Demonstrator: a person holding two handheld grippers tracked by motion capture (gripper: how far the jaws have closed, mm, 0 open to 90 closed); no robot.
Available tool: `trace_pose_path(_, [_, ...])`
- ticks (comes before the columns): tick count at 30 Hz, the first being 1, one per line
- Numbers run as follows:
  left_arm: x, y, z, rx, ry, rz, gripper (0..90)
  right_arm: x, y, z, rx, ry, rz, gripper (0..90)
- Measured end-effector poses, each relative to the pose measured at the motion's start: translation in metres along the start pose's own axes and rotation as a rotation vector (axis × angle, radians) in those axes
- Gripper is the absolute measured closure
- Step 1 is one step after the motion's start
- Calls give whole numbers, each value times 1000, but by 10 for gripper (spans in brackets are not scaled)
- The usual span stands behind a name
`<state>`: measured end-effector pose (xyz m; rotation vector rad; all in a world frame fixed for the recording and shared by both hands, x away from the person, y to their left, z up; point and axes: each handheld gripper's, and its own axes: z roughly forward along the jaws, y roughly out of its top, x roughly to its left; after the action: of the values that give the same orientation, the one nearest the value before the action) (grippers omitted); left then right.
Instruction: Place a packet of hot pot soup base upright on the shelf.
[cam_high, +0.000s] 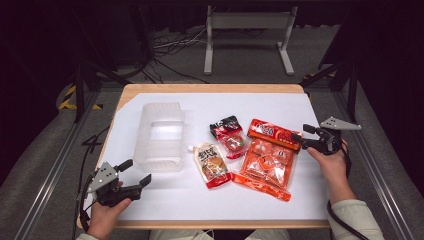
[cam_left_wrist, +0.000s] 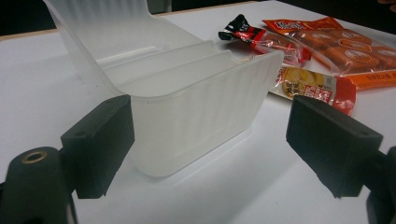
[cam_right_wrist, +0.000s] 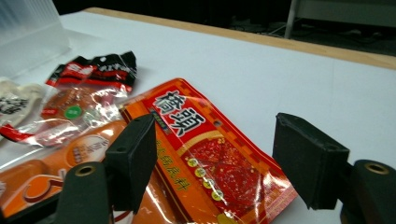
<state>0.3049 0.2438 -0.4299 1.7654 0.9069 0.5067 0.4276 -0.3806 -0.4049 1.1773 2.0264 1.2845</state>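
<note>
Right gripper (cam_high: 300, 138): sits at about 3 o'clock on the table, jaws spread wide, hanging right over the top corner of the orange packet (cam_high: 267, 159). Not pinching it as far as I can see.
Orange packet: lies flat right of centre, its red header end poking out between the right jaws in the right gripper view.
Left gripper (cam_high: 136, 171): down at 7 o'clock, jaws also wide apart, holding nothing.
Clear bin (cam_high: 160, 136): around 10 o'clock, just ahead of the left jaws, not touching.
Sauce pouch (cam_high: 212, 165): dead centre, beside the packet.
Red-black snack bag (cam_high: 228, 135): just above the pouch, toward 12.
</note>
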Motion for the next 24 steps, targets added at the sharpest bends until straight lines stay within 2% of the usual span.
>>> trace_pose_path(8, [0, -2, 0, 20, 5, -4, 155, -12, -10, 20, 91, -6, 53, 272])
trace_pose_path(18, [0, -3, 0, 37, 19, -8, 158, -22, -15, 34, 190, -67, 100, 215])
trace_pose_path(21, [0, -3, 2, 46, 17, -5, 158, -24, -15, 35, 200, -77, 98, 216])
trace_pose_path(24, [-1, -3, 3, 51, 14, 4, 158, -28, -17, 36, 209, -72, 133, 212])
